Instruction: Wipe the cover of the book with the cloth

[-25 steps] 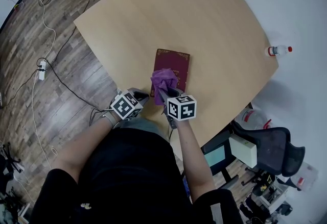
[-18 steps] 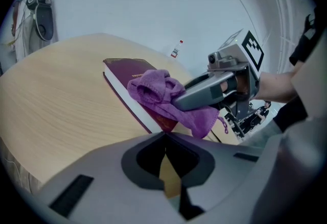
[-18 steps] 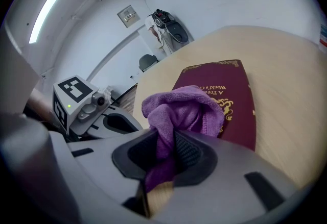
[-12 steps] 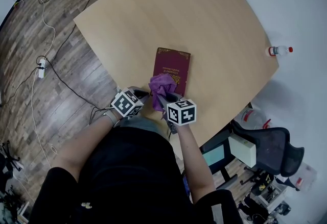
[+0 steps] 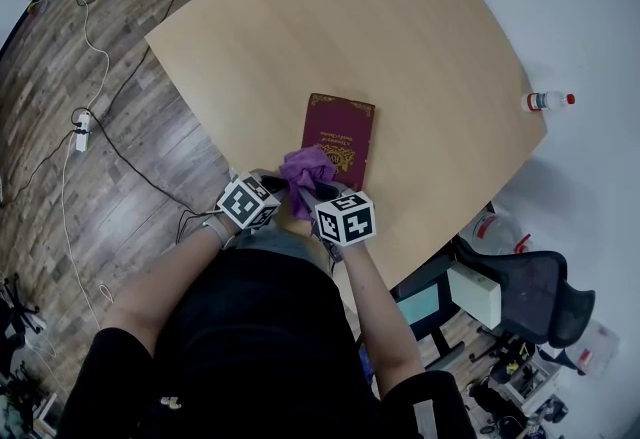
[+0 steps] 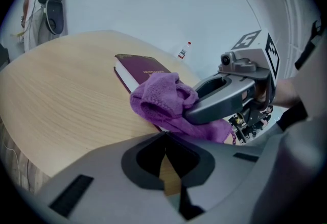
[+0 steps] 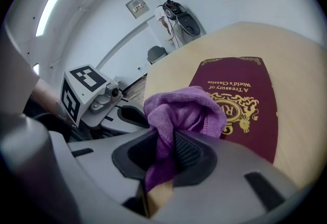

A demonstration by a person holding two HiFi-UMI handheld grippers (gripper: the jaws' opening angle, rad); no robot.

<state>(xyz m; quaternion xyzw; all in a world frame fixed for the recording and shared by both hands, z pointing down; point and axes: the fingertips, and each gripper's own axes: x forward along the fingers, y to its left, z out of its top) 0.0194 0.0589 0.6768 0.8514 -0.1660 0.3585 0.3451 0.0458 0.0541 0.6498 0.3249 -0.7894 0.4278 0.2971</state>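
Cloth (image 5: 306, 170), purple and bunched, is pinched tight between the jaws of the right gripper (image 7: 168, 151). The cloth sits over the near left corner of a maroon book (image 5: 340, 127), which lies flat close to the near edge of the table (image 5: 420, 17). The book's long axis runs straight away from the person, so nearly all the cover stretches ahead of the right gripper, toward the far edge. The left gripper (image 6: 164, 139), jaws pressed together on nothing, waits just beside that same corner.
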